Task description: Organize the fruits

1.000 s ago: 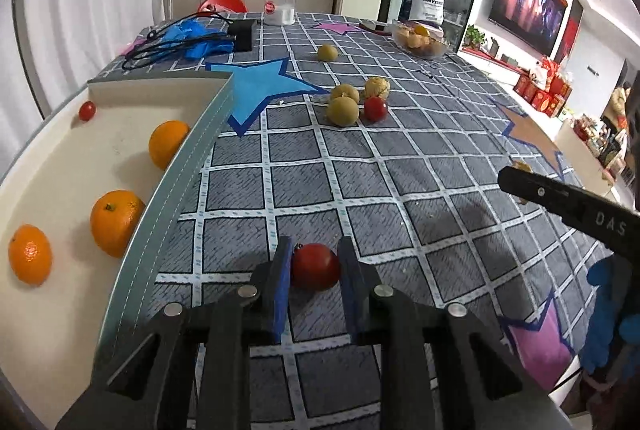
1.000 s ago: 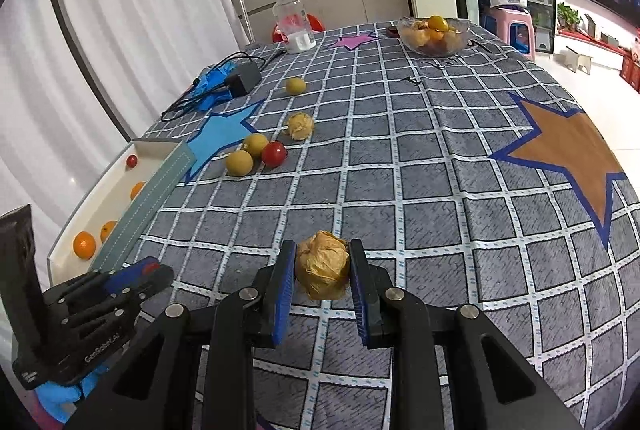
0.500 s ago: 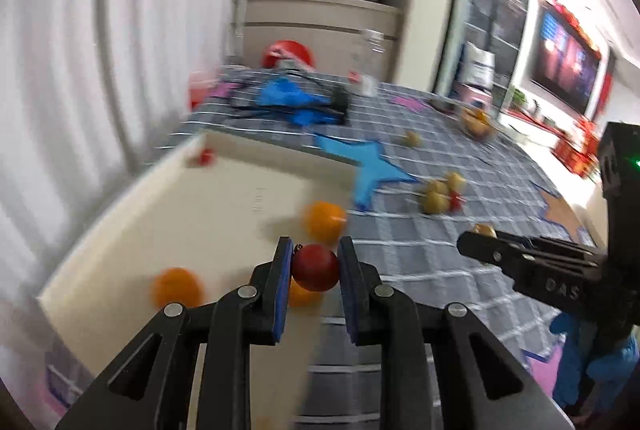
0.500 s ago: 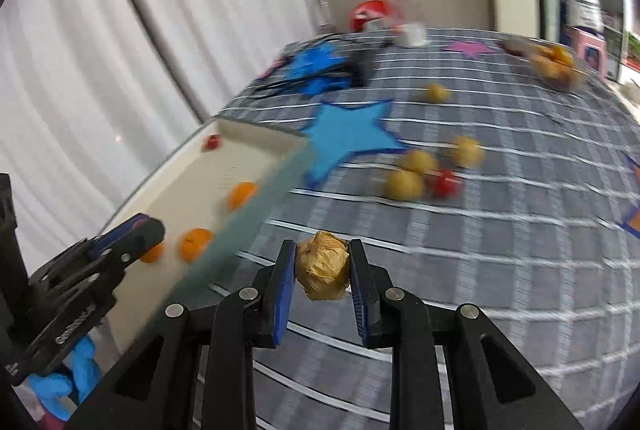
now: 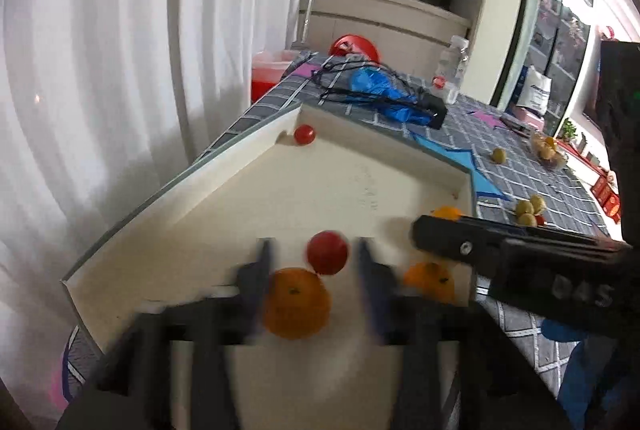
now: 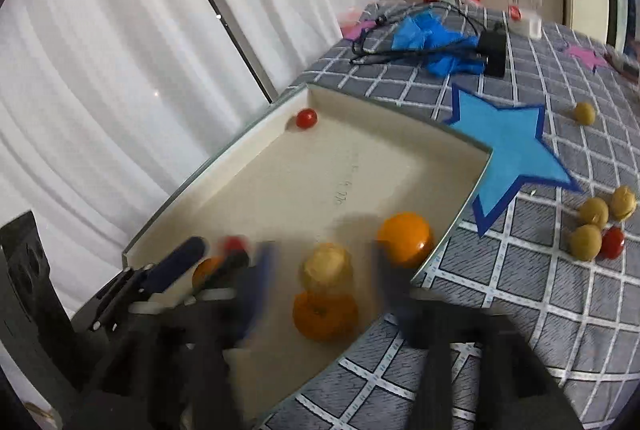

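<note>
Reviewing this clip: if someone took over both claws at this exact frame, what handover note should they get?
Left claw: jaws have just been opening, a red tomato loose between them over the tray.
Right claw: jaws have just been opening too, a yellowish wrinkled fruit free between them, also over the tray.
In the tray: three oranges and a small tomato in the far corner.
Left on the tablecloth: a cluster of three yellowish fruits with a tomato, plus one lone fruit farther off.
</note>
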A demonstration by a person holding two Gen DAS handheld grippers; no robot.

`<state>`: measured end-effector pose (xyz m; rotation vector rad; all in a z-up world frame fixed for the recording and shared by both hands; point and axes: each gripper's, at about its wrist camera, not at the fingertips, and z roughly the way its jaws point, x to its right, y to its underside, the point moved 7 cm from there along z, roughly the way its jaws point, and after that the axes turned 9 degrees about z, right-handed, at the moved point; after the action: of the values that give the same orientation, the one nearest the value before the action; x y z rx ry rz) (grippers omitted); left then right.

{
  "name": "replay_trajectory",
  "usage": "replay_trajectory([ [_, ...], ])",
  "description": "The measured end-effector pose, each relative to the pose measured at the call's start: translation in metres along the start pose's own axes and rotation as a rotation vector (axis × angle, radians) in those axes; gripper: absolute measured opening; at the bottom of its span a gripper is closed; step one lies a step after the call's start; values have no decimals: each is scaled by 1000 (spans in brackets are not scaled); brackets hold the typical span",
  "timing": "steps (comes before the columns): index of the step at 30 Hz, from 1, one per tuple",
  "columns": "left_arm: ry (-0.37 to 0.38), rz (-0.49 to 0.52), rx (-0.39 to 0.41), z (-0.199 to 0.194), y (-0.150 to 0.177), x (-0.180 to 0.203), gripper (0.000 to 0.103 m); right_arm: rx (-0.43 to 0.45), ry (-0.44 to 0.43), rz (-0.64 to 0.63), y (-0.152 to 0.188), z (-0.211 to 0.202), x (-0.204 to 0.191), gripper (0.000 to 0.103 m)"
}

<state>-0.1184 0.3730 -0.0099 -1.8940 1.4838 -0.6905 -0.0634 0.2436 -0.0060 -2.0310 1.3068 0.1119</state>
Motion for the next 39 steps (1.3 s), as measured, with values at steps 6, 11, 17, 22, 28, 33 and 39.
replay_trajectory([
  [6, -10, -21, 26, -9, -3, -1, 81, 77, 33, 5, -4, -36, 20, 99],
  [11, 27, 36, 62, -27, -7, 34, 83, 133, 87, 99, 4, -73, 69, 103],
  [17, 161, 254, 44, -35, 1, 133, 87, 187, 279, 278, 30, -118, 170, 103],
  [22, 188, 364, -64, -9, 29, 194, 87, 205, 422, 434, 59, -145, 250, 103],
  [28, 145, 364, -111, 15, 35, 208, 88, 296, 460, 437, 76, -171, 274, 103],
  [33, 167, 330, -150, 18, 39, 201, 92, 297, 452, 435, 76, -173, 274, 103],
  [39, 162, 344, -164, 18, 41, 202, 101, 292, 460, 431, 79, -174, 273, 103],
])
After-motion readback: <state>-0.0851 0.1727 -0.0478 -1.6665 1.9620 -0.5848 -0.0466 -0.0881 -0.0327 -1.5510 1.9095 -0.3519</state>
